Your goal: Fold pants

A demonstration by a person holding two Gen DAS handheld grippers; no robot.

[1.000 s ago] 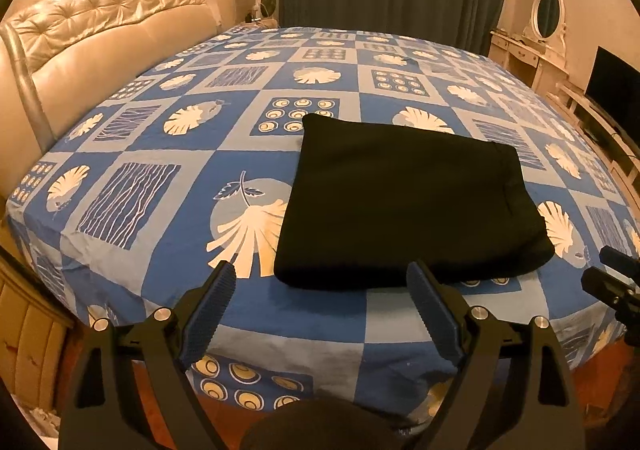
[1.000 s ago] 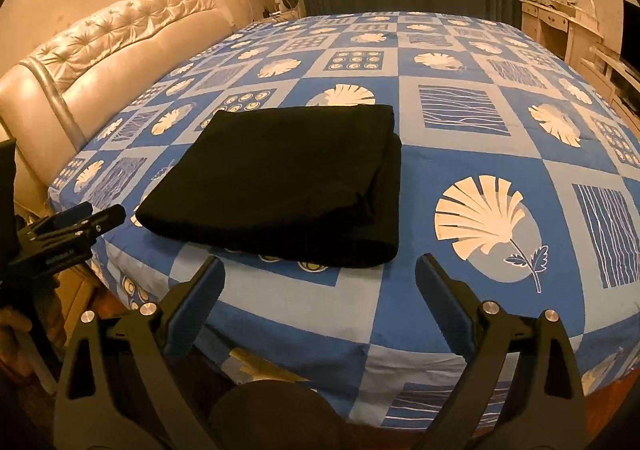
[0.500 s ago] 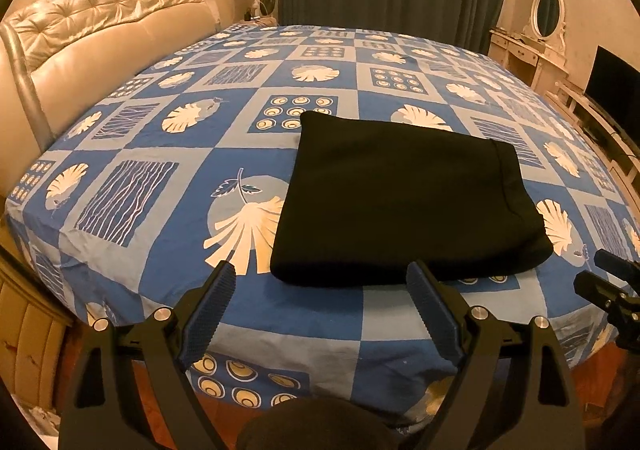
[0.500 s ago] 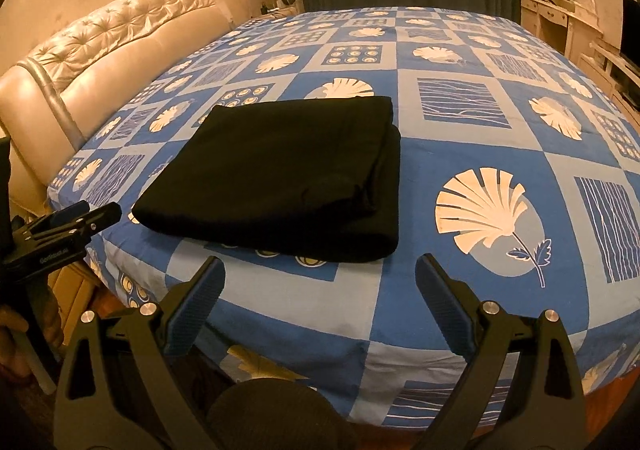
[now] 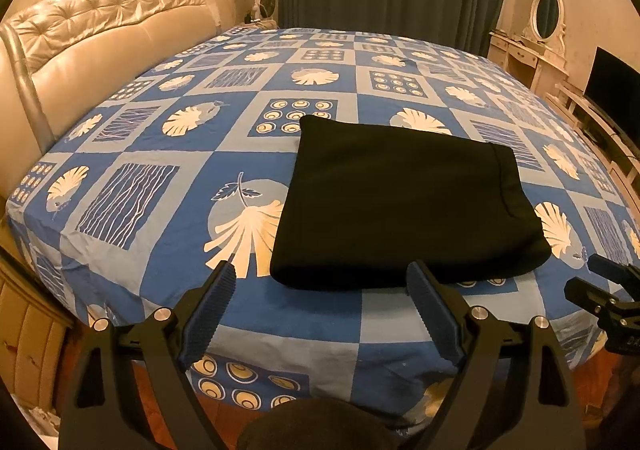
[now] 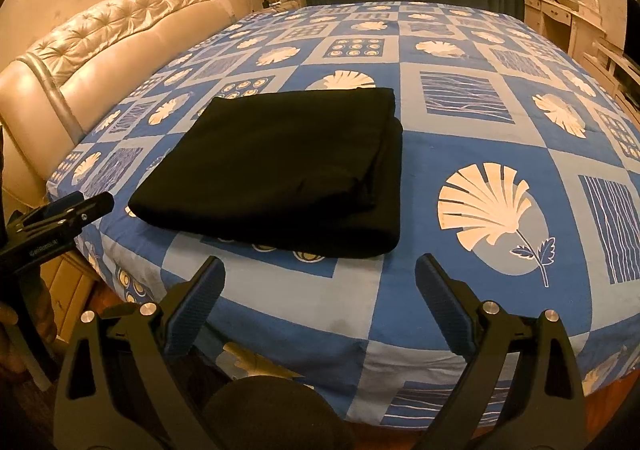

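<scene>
Pants (image 5: 400,201) lie folded in a compact black stack near the bed (image 5: 280,314) edge. Soft and limp, I'd judge; I'd pinch a thick folded edge. My left hand-held gripper (image 5: 320,282) and right hand-held gripper (image 6: 320,274) gape empty.

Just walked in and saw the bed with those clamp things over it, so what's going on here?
A person holds a two-finger gripper in each hand at the near edge of the bed, folding pants. The black pants lie on the blue patterned sheet as a flat, squared-off bundle, so the folding looks done or nearly so. The left gripper and the right gripper are both open and empty, short of the pants and not touching them.
</scene>
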